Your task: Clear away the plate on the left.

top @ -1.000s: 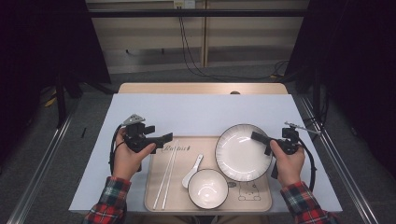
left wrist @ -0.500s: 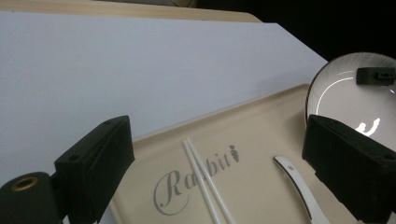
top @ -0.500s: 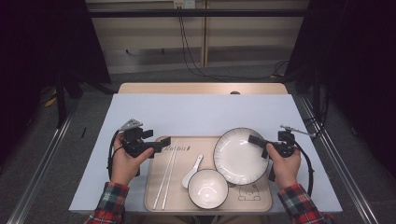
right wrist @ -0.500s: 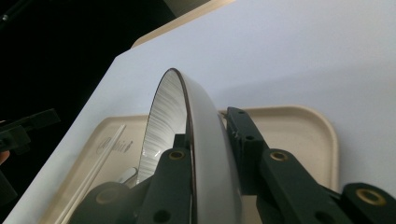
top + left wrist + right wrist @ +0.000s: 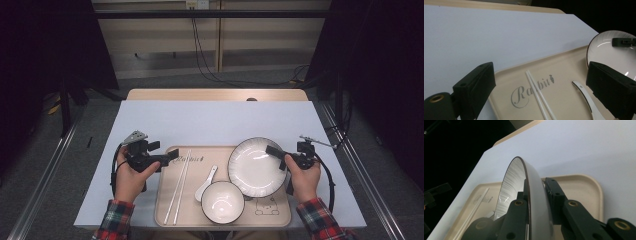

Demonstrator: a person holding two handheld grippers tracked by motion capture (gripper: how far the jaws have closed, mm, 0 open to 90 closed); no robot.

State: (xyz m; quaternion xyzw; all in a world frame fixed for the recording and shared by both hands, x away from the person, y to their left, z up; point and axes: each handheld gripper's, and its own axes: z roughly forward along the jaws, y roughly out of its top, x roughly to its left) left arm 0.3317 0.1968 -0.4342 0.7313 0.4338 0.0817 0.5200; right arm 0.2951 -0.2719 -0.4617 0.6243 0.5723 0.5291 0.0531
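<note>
Now plate [image 5: 256, 167] lower over tray [image 5: 280, 220], right gripper [image 5: 278, 156] still clamped

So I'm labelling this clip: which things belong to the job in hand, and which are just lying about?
In hand:
- plate, its rim clamped by the right hand-held gripper
- tray under it
- left hand-held gripper, open at the tray's left edge

Lying about:
- bowl
- spoon
- chopsticks
</note>
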